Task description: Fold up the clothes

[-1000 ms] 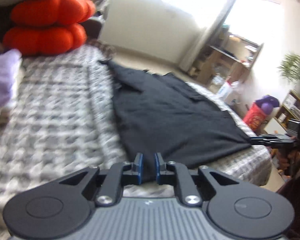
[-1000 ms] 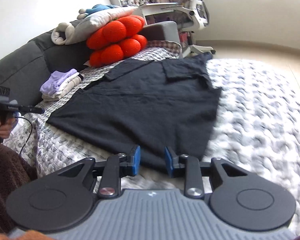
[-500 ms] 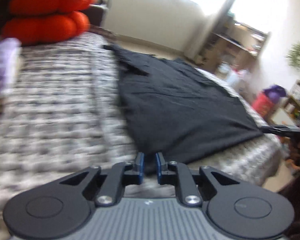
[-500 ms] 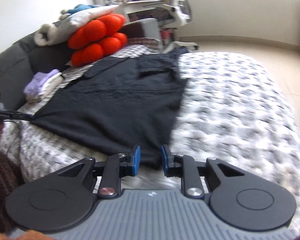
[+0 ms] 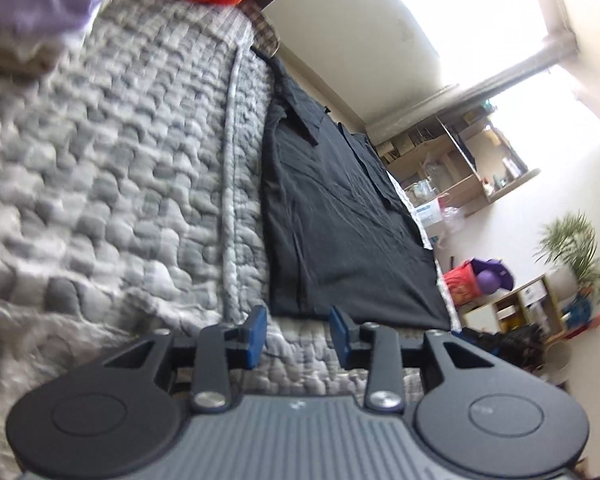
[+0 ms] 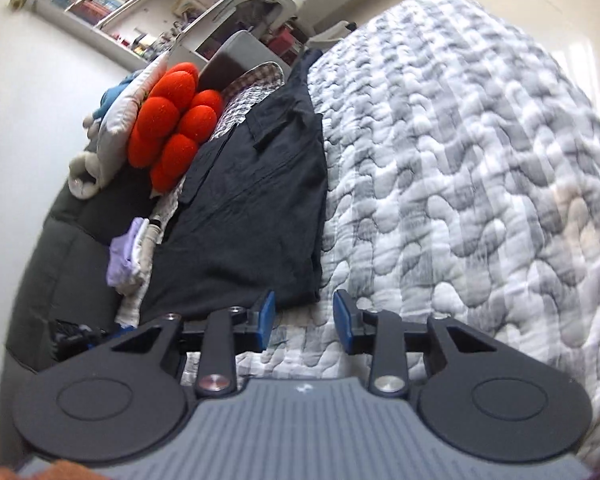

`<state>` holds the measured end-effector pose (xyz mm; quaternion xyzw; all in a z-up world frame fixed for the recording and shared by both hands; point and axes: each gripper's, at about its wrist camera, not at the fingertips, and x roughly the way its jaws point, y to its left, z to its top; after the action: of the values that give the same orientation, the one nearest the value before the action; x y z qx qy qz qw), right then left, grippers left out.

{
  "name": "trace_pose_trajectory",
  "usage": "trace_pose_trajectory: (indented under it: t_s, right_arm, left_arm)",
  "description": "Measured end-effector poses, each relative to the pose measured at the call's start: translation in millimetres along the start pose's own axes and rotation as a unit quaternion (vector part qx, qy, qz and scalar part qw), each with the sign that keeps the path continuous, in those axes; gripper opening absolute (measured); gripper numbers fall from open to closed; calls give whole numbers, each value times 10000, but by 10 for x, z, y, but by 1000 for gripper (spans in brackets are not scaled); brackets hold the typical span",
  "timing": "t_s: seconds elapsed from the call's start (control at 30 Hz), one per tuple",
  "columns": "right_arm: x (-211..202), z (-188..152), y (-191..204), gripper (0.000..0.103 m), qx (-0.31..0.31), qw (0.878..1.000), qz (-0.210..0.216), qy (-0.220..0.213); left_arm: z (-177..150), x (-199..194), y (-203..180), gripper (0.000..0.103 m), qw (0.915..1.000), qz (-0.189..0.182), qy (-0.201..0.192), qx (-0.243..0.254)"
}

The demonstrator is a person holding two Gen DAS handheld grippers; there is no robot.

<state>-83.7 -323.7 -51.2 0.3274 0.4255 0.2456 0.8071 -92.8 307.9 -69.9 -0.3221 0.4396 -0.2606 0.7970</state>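
A black shirt (image 5: 332,216) lies flat on a grey quilted bed cover (image 5: 120,200). It also shows in the right wrist view (image 6: 256,216). My left gripper (image 5: 298,332) is open and empty, just short of the shirt's near left corner, low over the quilt. My right gripper (image 6: 305,320) is open and empty, just short of the shirt's near right corner. Both views are rolled sideways.
Orange round cushions (image 6: 172,124) and a white pillow (image 6: 120,120) sit at the bed's head. A folded lilac and cream pile (image 6: 130,256) lies left of the shirt. Shelves (image 5: 460,172), a plant (image 5: 576,248) and a red bag (image 5: 464,280) stand beyond the bed.
Both grippers have opened wider and dropped closer to the shirt's near corners. Both views have tilted sideways.
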Motion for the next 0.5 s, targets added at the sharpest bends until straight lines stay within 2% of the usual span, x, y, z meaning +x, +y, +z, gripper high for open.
trace_pose_trajectory:
  t_s: [0.13,0.27,0.5]
  right_arm:
    - [-44,35,-60,36,401,9989,126,213]
    - [-29,80,-50,34,615,9975,74,327]
    - [96,161,-29,32,777,9959,138,448]
  left_arm:
    - [50,95,77,35,9983,-25,219,-535]
    - [75,159,139,36,9937,34,324,-1075]
    - [43,201,119,44,9932,-4,197,-1151]
